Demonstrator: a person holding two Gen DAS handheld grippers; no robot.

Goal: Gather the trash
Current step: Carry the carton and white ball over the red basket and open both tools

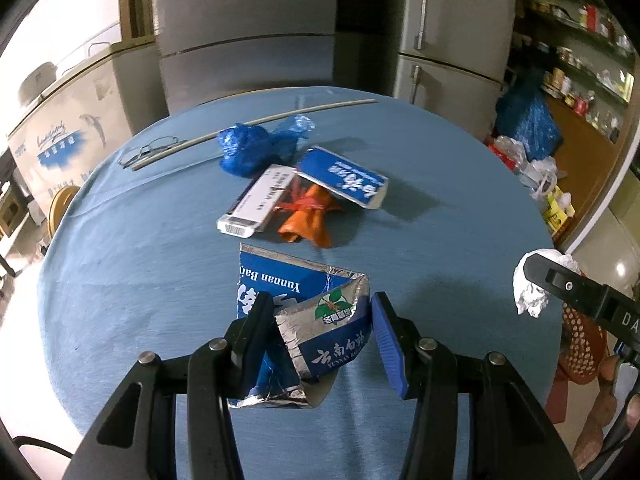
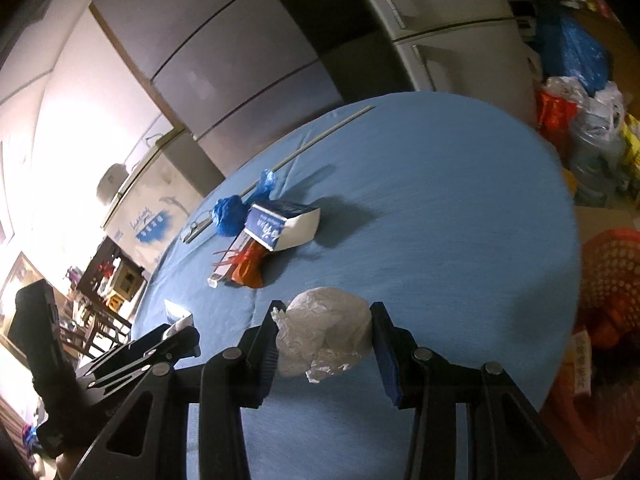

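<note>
In the left wrist view my left gripper is shut on a torn, flattened blue and silver carton, held above the round blue table. My right gripper is shut on a crumpled white wad; the same white wad shows at the right edge of the left wrist view. More trash lies mid-table: a blue box, a white box, a tied orange bag and a balled blue plastic bag.
A thin stick and a pair of glasses lie at the table's far side. A red perforated basket stands off the table's right edge. Refrigerators stand behind, and filled bags sit on the floor by shelves.
</note>
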